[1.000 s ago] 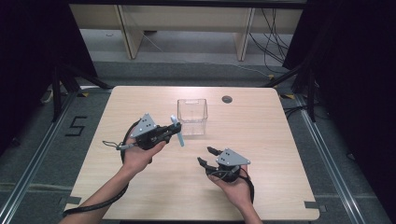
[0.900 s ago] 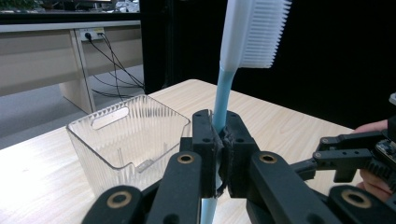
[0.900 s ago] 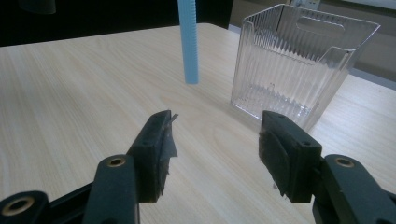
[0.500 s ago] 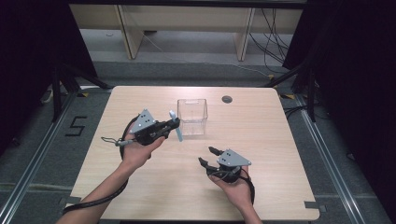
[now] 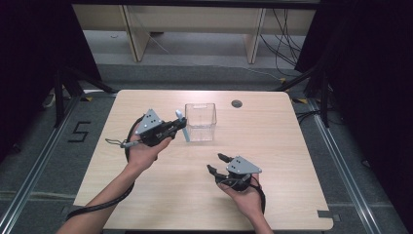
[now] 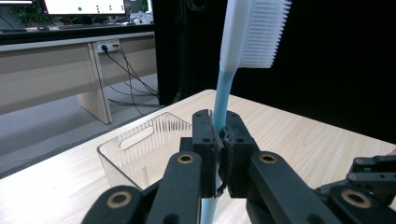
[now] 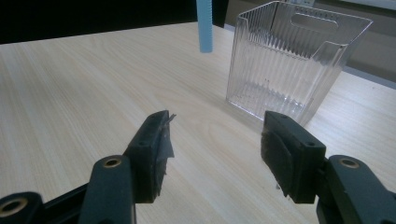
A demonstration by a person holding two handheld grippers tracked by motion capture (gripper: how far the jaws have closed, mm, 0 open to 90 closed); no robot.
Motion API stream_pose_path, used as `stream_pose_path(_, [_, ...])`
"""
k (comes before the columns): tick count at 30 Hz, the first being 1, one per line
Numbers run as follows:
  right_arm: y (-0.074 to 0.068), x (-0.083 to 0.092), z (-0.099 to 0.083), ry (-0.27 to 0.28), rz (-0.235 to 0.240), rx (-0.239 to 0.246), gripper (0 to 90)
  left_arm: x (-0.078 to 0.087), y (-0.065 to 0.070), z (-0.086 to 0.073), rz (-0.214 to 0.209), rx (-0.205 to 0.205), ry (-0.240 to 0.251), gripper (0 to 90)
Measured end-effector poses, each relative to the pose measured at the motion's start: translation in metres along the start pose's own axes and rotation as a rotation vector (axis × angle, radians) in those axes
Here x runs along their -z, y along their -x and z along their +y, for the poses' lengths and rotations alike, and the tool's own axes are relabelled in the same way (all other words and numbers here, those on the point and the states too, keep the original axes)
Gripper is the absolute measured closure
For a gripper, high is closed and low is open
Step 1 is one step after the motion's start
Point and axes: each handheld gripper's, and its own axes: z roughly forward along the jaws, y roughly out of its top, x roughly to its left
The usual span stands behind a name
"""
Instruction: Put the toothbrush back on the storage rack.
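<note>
The left gripper is clenched on the pale blue plastic handle of a white-bristled toothbrush, held just beside the clear ribbed plastic box. The right gripper, near the person and apart from both, stands released with nothing between its jaws, which have just been opening. With the grip so low on a thin, smooth handle, I judge the brush could swivel between the pads or catch the box's rim and tip it; the only readable writing is a "5" marked on the floor, well off to the left gripper's outer side.
</note>
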Motion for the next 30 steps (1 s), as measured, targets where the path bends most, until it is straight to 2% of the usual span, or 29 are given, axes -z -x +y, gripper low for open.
stream_pose_path(8, [0.0,0.0,0.0,-0.003,-0.001,-0.004,43.4,-0.001,-0.004,0.003,0.01,-0.001,0.007,85.2])
stream_pose_path(11, [-0.001,0.0,-0.001,-0.009,0.004,-0.019,43.4,-0.002,-0.005,0.005,0.014,-0.001,0.012,85.2])
stream_pose_path(13, [0.0,0.0,0.0,-0.004,-0.002,-0.003,43.4,-0.003,-0.006,0.007,0.016,0.002,0.015,85.2])
stream_pose_path(22, [0.0,0.0,-0.001,-0.015,0.003,-0.014,43.2,-0.006,-0.011,0.014,0.025,-0.01,0.022,85.2])
stream_pose_path(30, [0.001,0.0,-0.001,-0.01,-0.004,0.004,43.2,-0.008,-0.012,0.018,0.03,-0.021,0.026,85.2])
